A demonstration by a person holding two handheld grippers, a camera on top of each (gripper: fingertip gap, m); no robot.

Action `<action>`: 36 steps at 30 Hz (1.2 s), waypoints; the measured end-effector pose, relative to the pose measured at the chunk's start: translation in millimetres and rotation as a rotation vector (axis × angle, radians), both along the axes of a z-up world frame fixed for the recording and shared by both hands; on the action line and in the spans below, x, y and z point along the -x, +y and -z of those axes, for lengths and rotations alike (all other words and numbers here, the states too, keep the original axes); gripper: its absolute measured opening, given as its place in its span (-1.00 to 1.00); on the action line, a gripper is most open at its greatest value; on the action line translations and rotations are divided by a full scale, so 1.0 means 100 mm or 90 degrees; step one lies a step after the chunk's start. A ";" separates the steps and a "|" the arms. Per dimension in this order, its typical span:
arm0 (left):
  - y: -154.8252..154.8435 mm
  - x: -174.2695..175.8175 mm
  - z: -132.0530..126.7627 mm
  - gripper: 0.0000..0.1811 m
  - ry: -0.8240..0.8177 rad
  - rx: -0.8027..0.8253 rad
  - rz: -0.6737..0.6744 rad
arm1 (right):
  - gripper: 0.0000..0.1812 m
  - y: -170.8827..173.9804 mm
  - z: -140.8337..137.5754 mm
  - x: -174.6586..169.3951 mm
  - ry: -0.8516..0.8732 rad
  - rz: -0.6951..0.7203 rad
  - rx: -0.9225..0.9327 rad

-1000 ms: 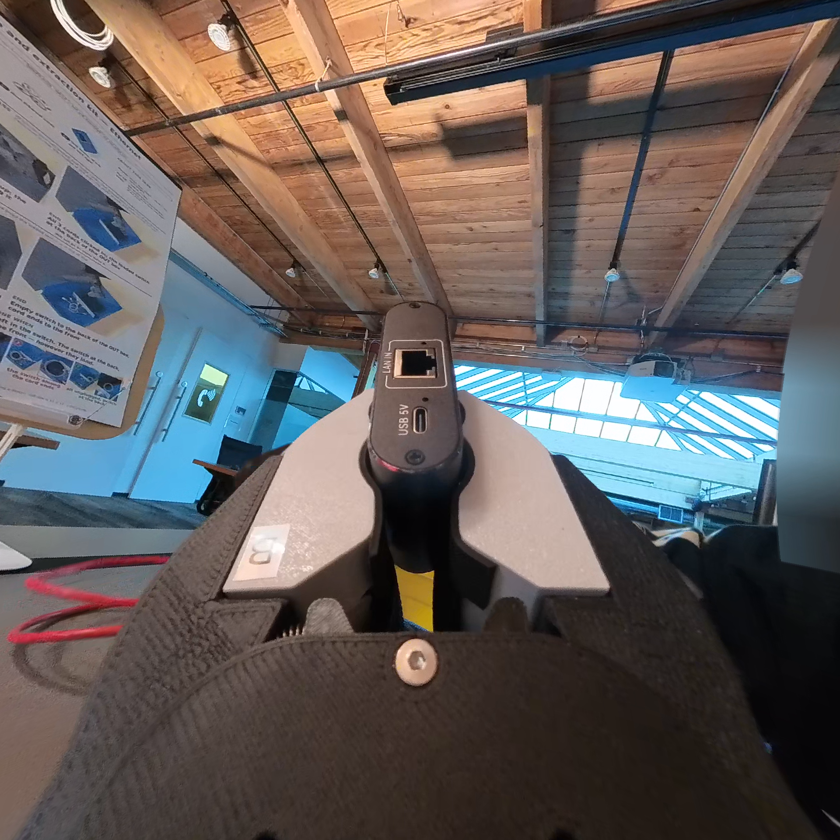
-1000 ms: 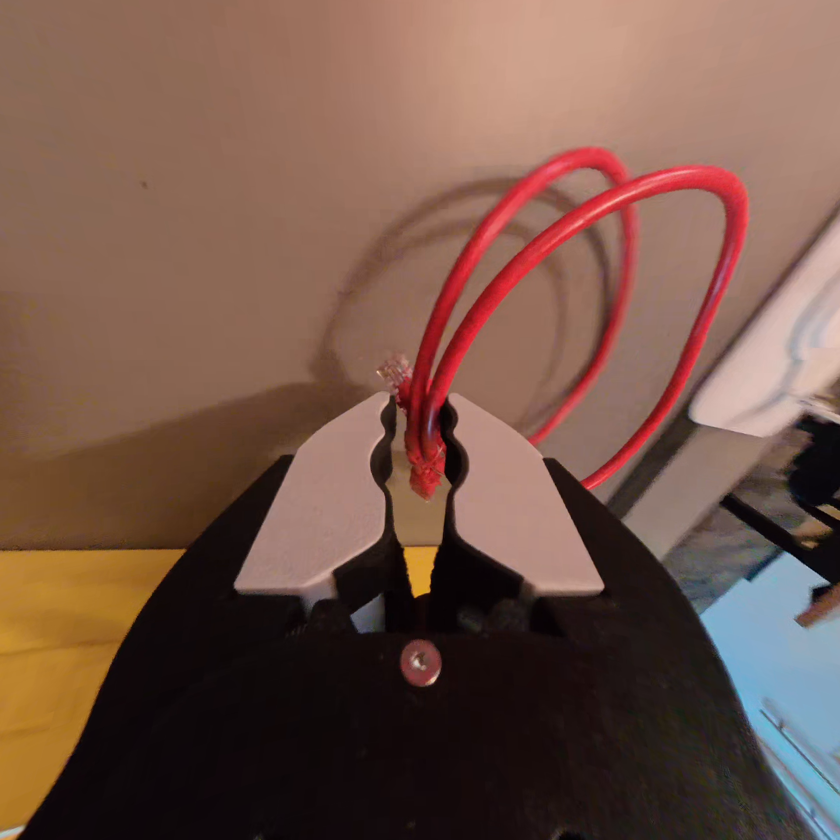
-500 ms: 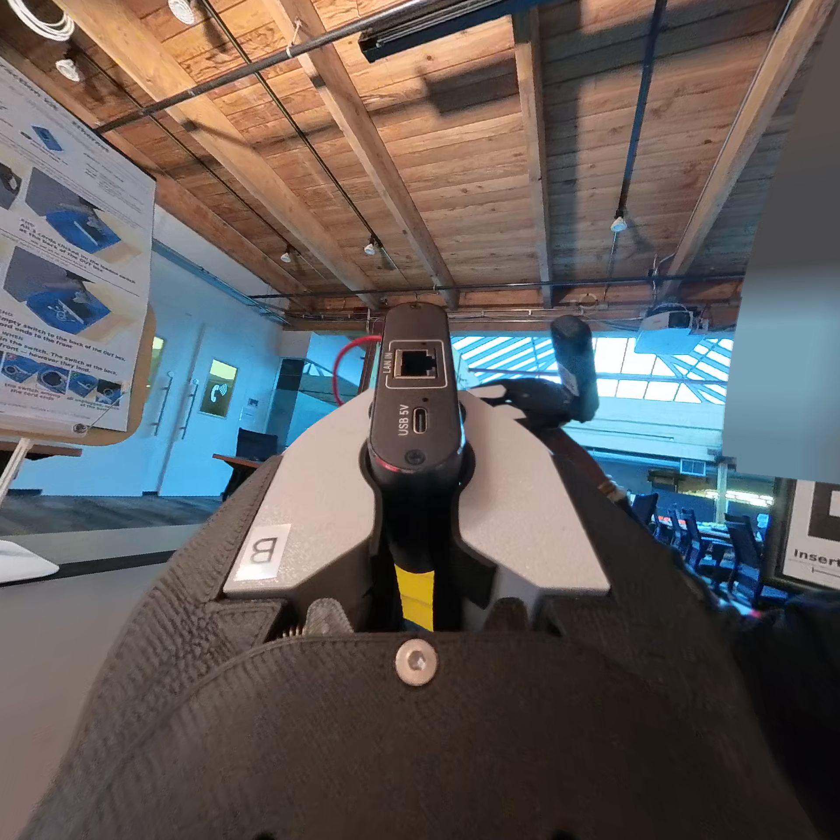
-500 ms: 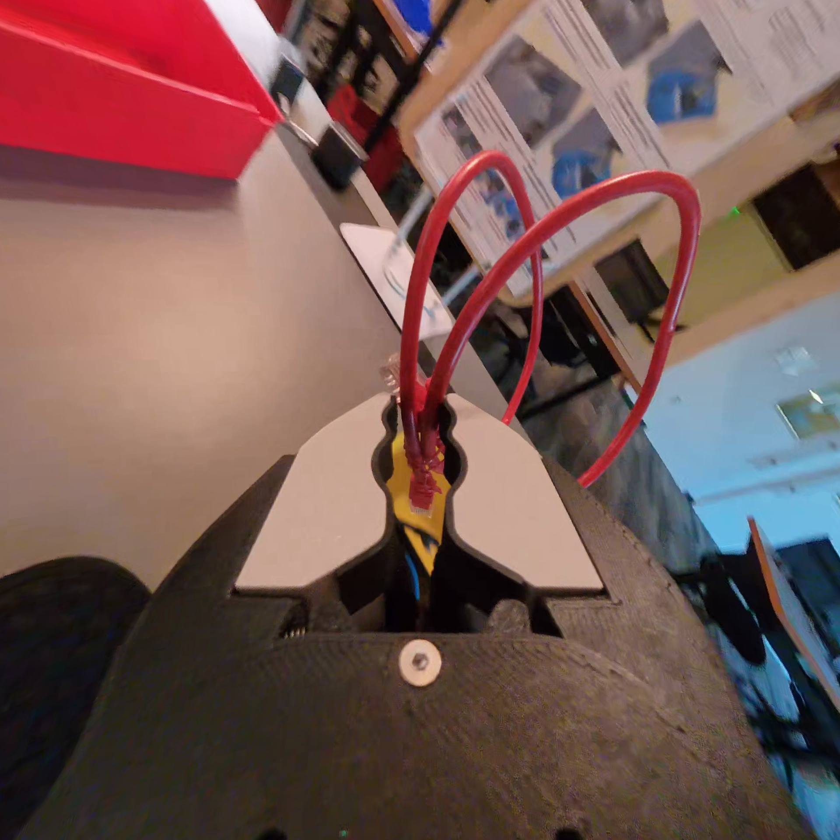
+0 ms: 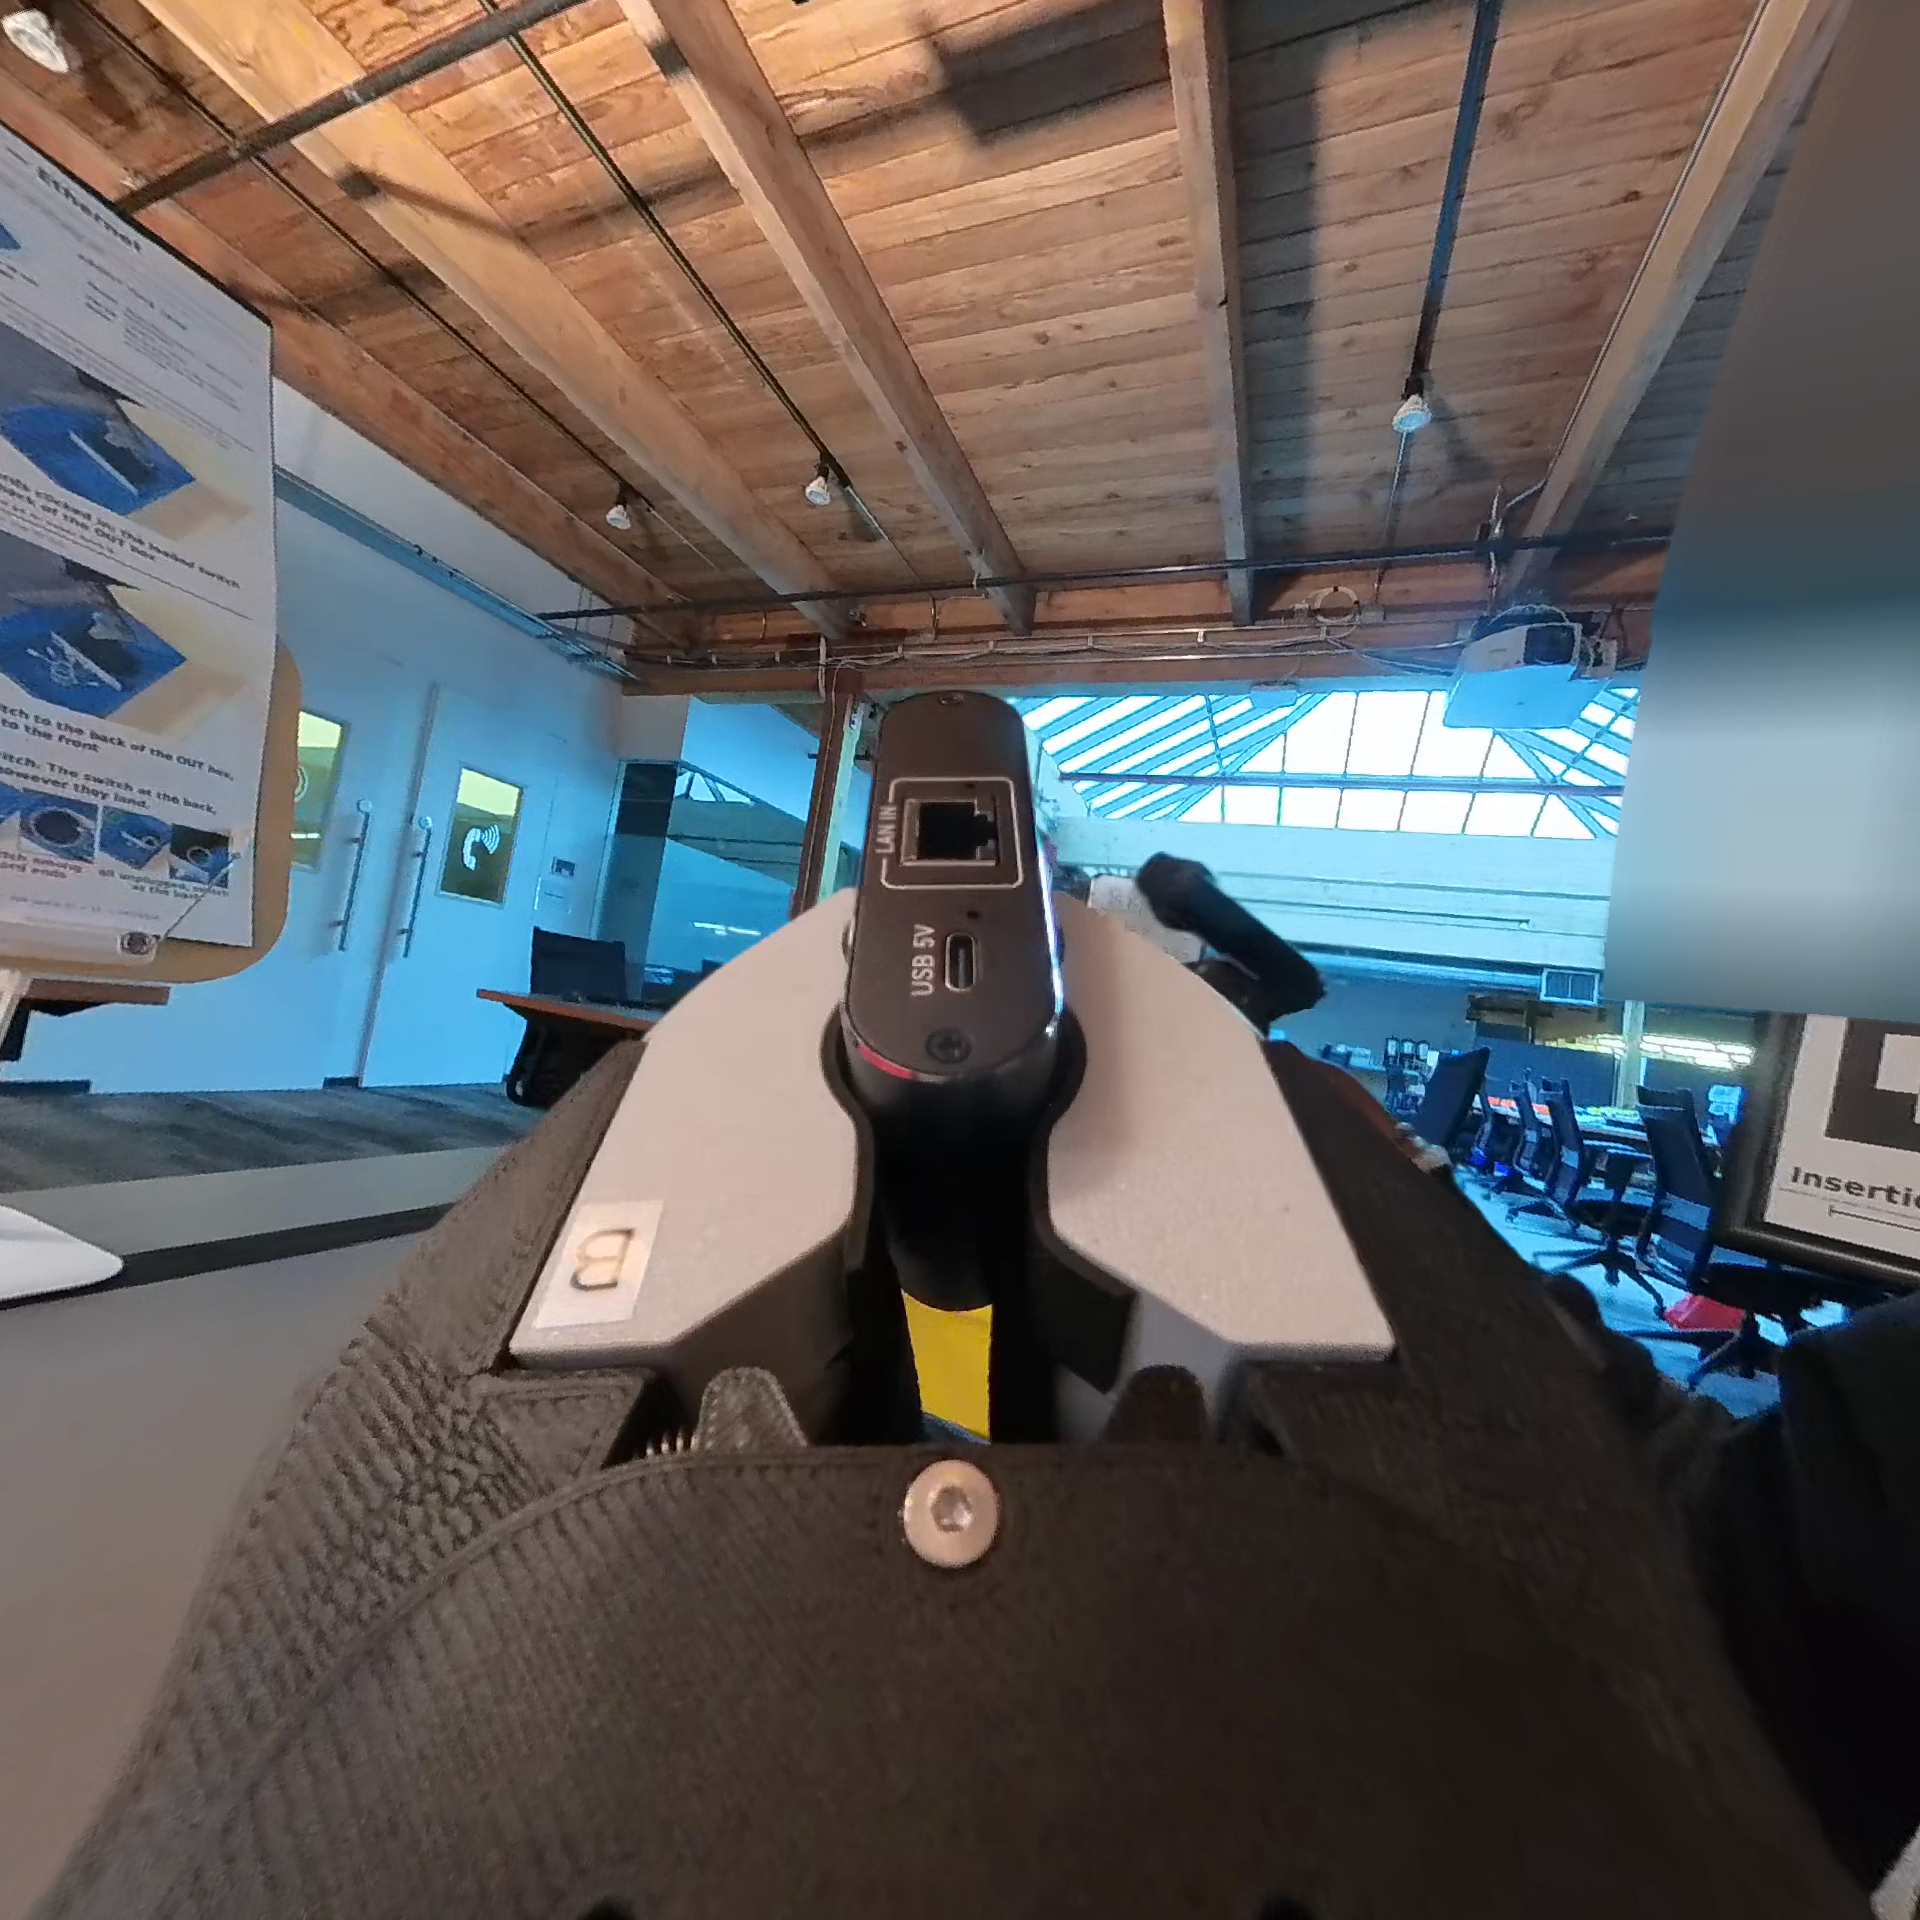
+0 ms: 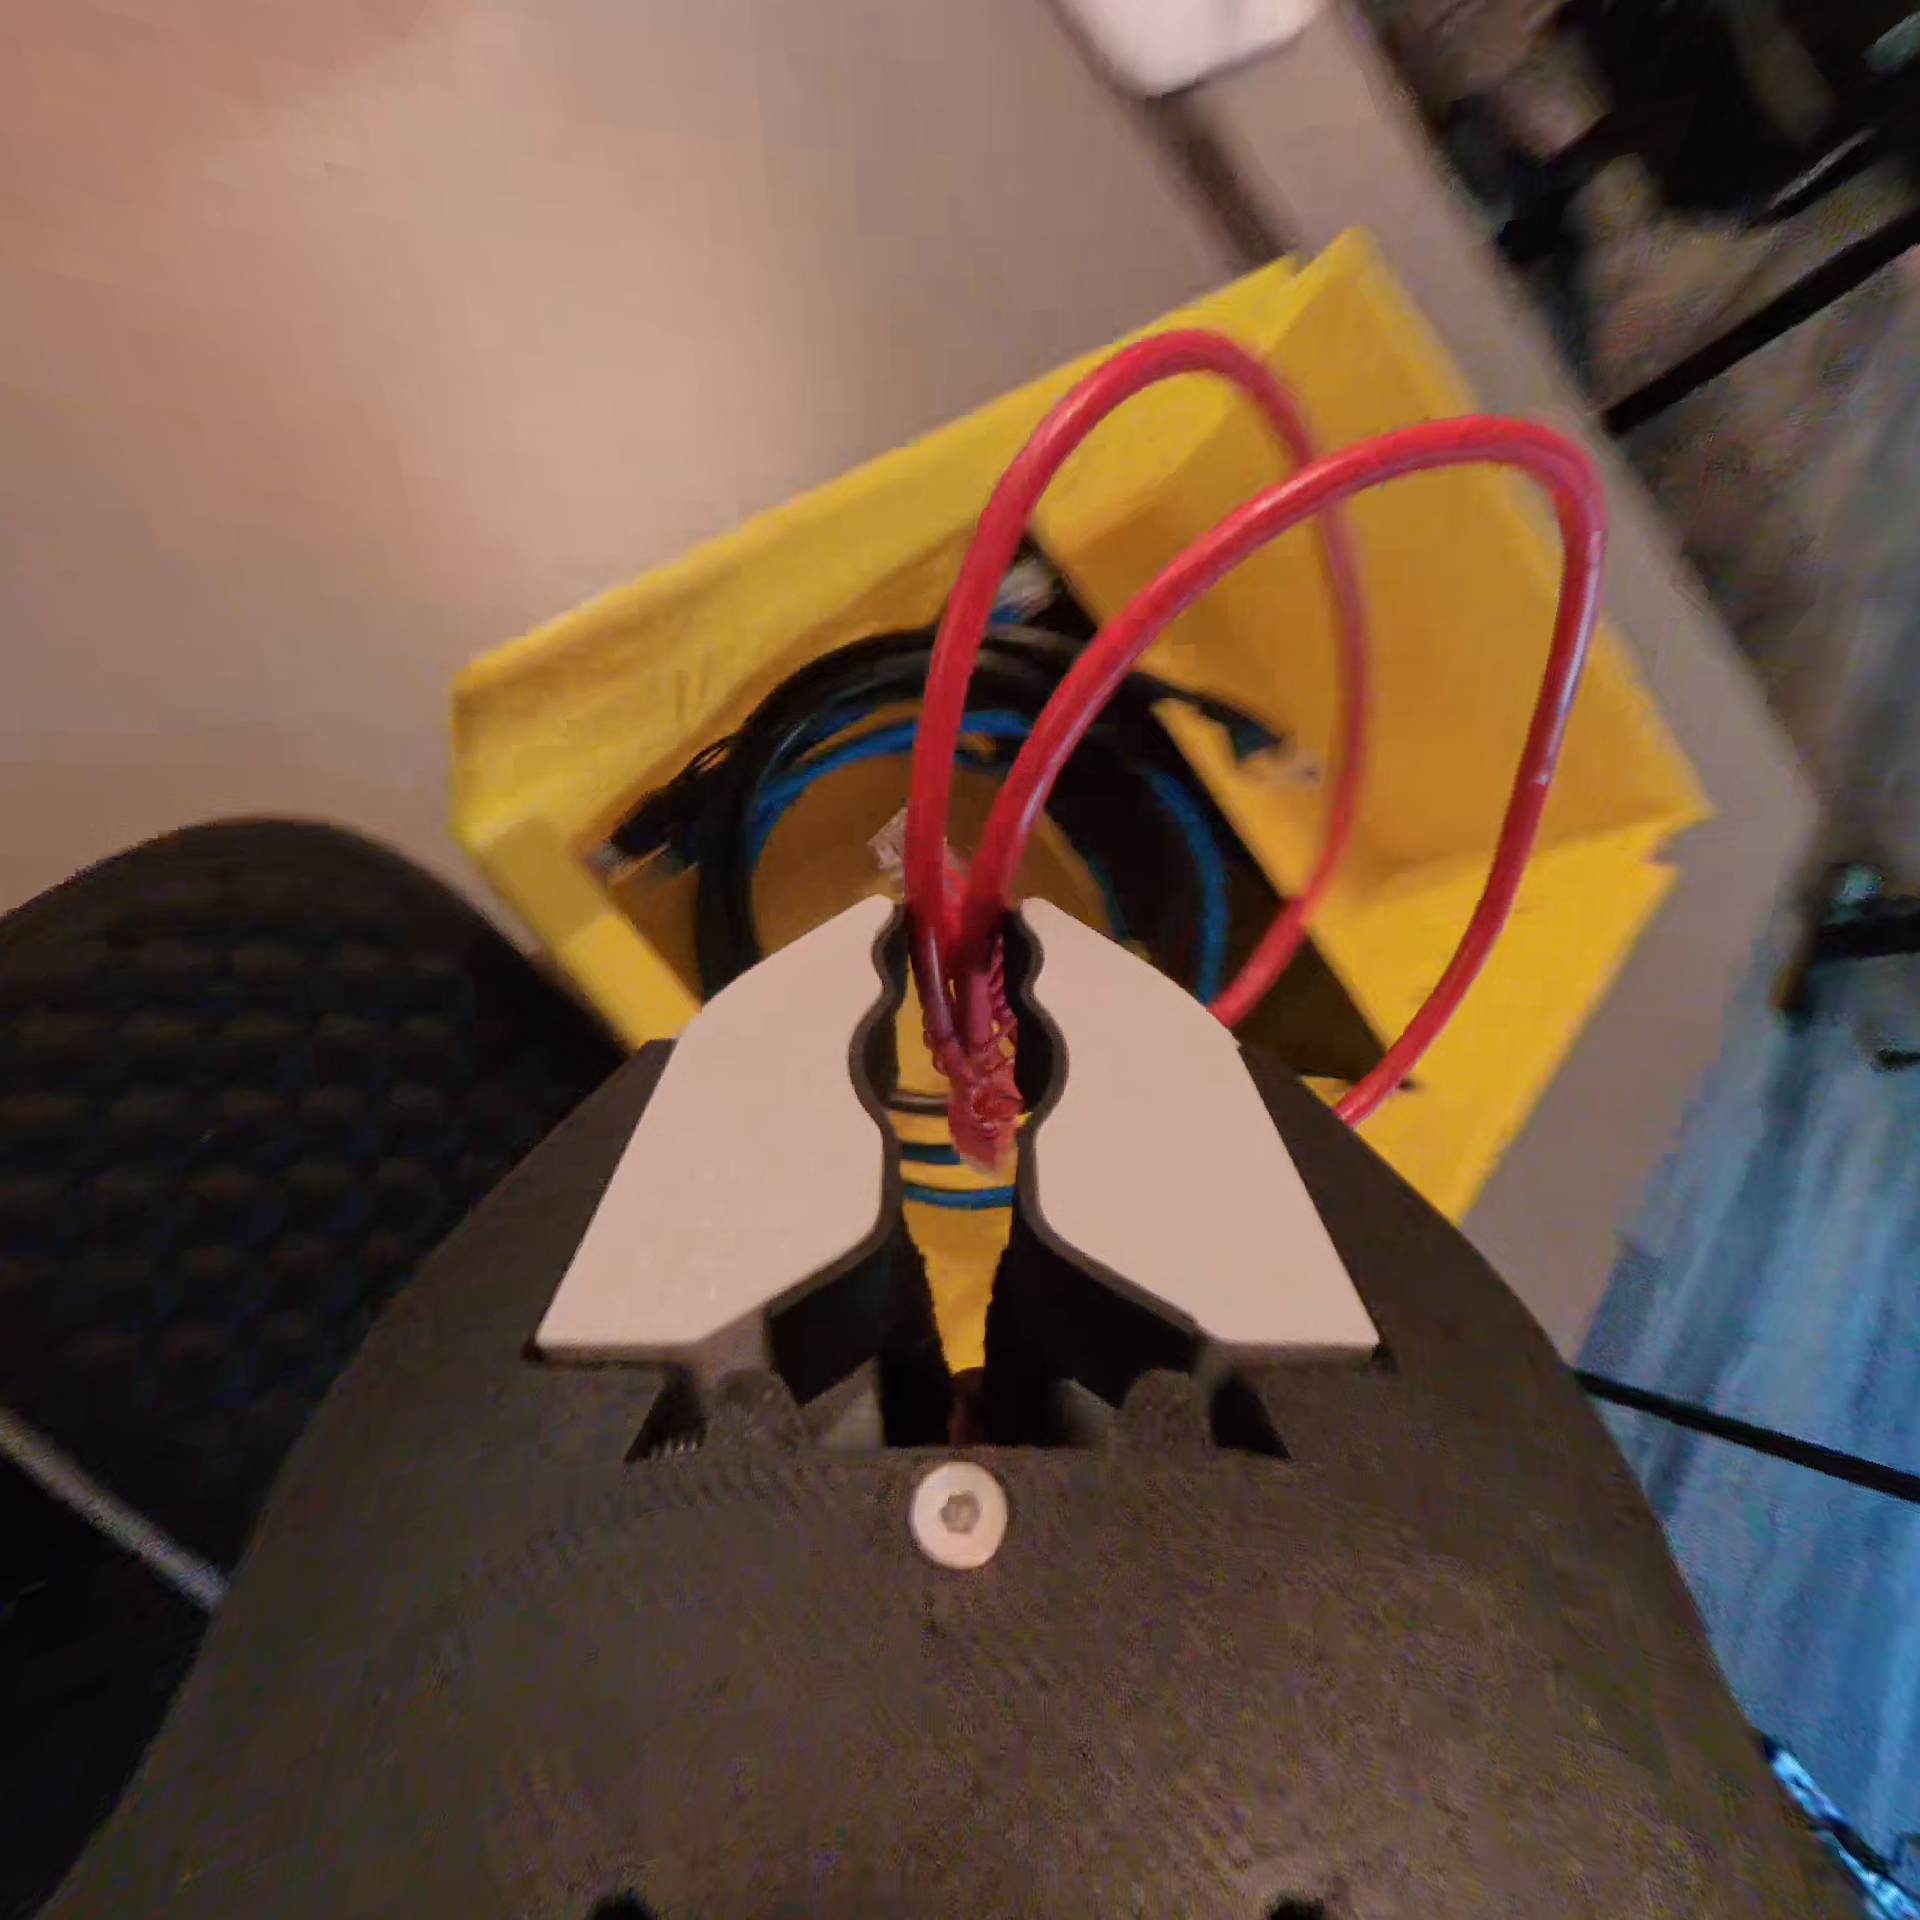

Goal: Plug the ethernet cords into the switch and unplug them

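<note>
My left gripper (image 5: 951, 997) is shut on a slim black switch (image 5: 951, 883), held upright with its end face toward the camera; the face shows an empty network socket above a small USB socket. My right gripper (image 6: 961, 935) is shut on a coiled red ethernet cord (image 6: 1226, 582), bound with a twist tie between the fingers; its clear plug (image 6: 894, 836) sticks out at the left fingertip. Below the cord lies a yellow bin (image 6: 1403, 665) holding coiled blue and black cords (image 6: 1184, 821). The other gripper (image 5: 1226, 940) shows behind the switch.
A grey table (image 5: 156, 1403) lies under the left gripper. A poster board (image 5: 114, 623) stands at far left, with its white base (image 5: 42, 1257) on the table. A sign (image 5: 1860, 1132) stands at right. A black rounded shape (image 6: 208, 1091) fills the lower left of the right wrist view.
My right gripper swung with the red cord from facing the table, past the poster and a red bin, to above the yellow bin. The left view tilted down slightly; the switch stays gripped.
</note>
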State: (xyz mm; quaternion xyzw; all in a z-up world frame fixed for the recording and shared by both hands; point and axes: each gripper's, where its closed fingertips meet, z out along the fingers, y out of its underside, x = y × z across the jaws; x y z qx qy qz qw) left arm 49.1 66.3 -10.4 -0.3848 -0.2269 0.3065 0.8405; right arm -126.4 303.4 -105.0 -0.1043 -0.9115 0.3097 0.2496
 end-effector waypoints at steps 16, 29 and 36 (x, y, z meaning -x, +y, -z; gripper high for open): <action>0.38 0.10 0.29 -0.70 -0.119 0.105 0.115 | -0.09 -0.67 -0.67 -0.56 -0.037 -0.227 0.336; 0.86 -0.03 0.67 -0.70 0.055 0.517 -0.064 | -0.38 -1.69 -0.55 -2.04 0.026 -0.629 0.259; 0.95 -0.10 0.76 -0.69 0.051 0.548 -0.011 | -0.72 -1.68 -0.30 -2.09 0.095 -0.664 0.142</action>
